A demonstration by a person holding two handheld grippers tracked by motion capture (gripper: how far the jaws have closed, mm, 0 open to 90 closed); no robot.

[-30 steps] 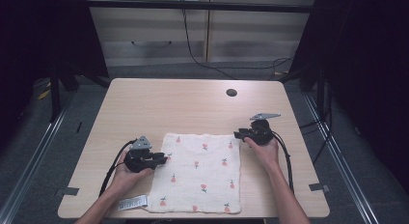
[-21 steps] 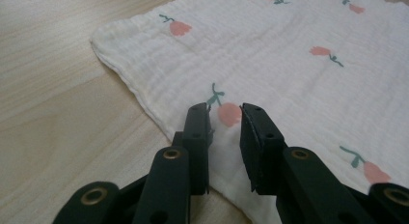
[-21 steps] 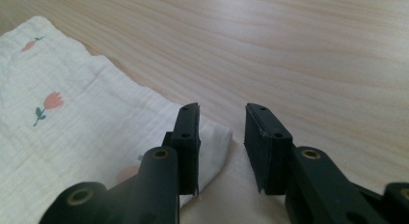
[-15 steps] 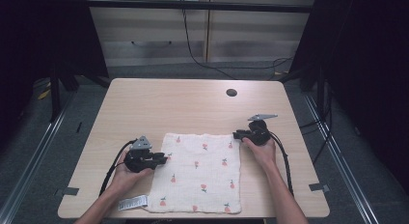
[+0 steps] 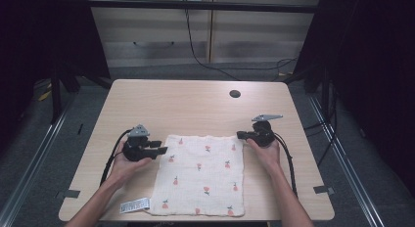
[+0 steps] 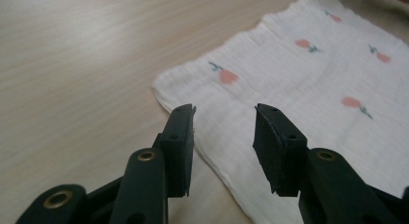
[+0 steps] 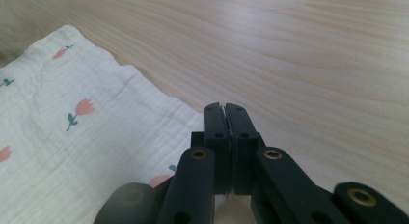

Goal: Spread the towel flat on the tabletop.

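Note:
A white cloth (image 5: 200,173) printed with small pink tulips lies flat on the near half of the wooden table (image 5: 186,104). My left gripper (image 5: 161,149) hovers at the cloth's far left corner. Its jaws have just been opening, and in the left gripper view the gripper (image 6: 224,122) stands open above the cloth (image 6: 299,74) with nothing pinched. My right gripper (image 5: 240,135) is at the far right corner. Its jaws have just been closing, and the gripper (image 7: 225,108) now has its pads pressed together on the edge of the cloth (image 7: 72,137).
A white label (image 5: 134,205) lies by the cloth's near left corner. A dark round hole (image 5: 235,94) sits in the tabletop at the far right. Bare wood stretches beyond the cloth. Cables trail from both grippers toward the near edge.
The left gripper has lifted slightly and shifted toward the far side at the cloth's corner. The right hand has stayed put. The cloth lies as before.

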